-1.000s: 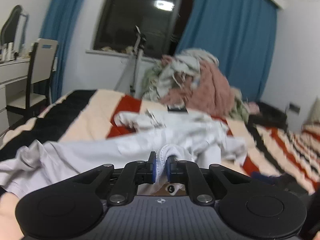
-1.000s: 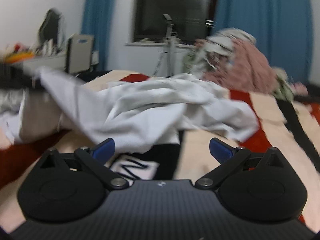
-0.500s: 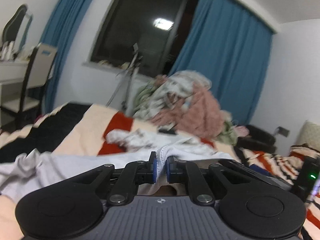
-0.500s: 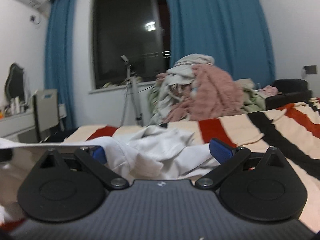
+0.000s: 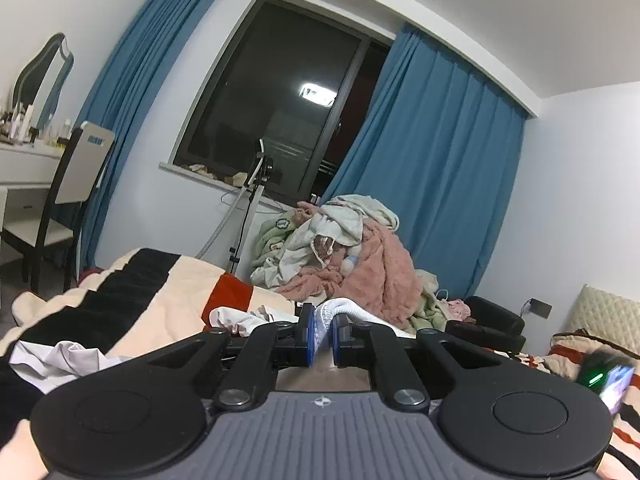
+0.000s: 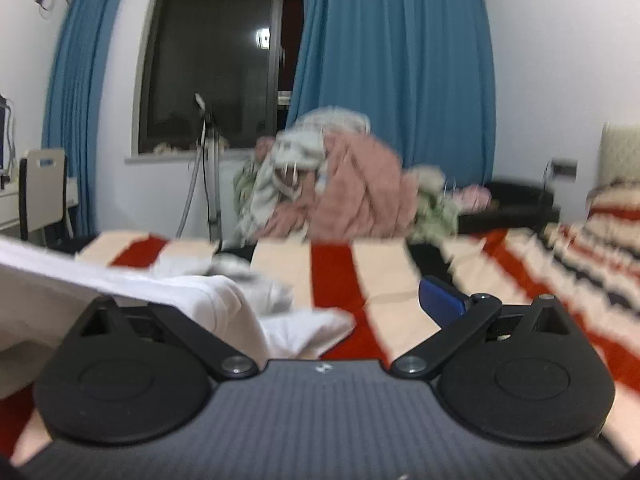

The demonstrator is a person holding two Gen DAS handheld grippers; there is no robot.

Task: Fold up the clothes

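Note:
My left gripper (image 5: 320, 334) is shut on a ribbed edge of the white garment (image 5: 344, 306) and holds it raised above the striped bed (image 5: 168, 284). More of the garment trails down to the left (image 5: 68, 356). In the right wrist view the white garment (image 6: 224, 304) stretches in from the left and drapes over my right gripper's left finger, hiding it. My right gripper (image 6: 280, 308) is open; its blue right fingertip (image 6: 440, 300) is bare. The view is blurred.
A heap of pink, white and green clothes (image 5: 352, 260) sits at the far end of the bed, also in the right wrist view (image 6: 340, 184). A tripod (image 5: 252, 208), chair (image 5: 68, 200) and dressing table stand left. A lit phone (image 5: 612, 380) lies at right.
My left gripper has risen and tilted upward with the garment edge in it, so less of the bed shows. My right gripper has swung right and the garment now covers its left finger.

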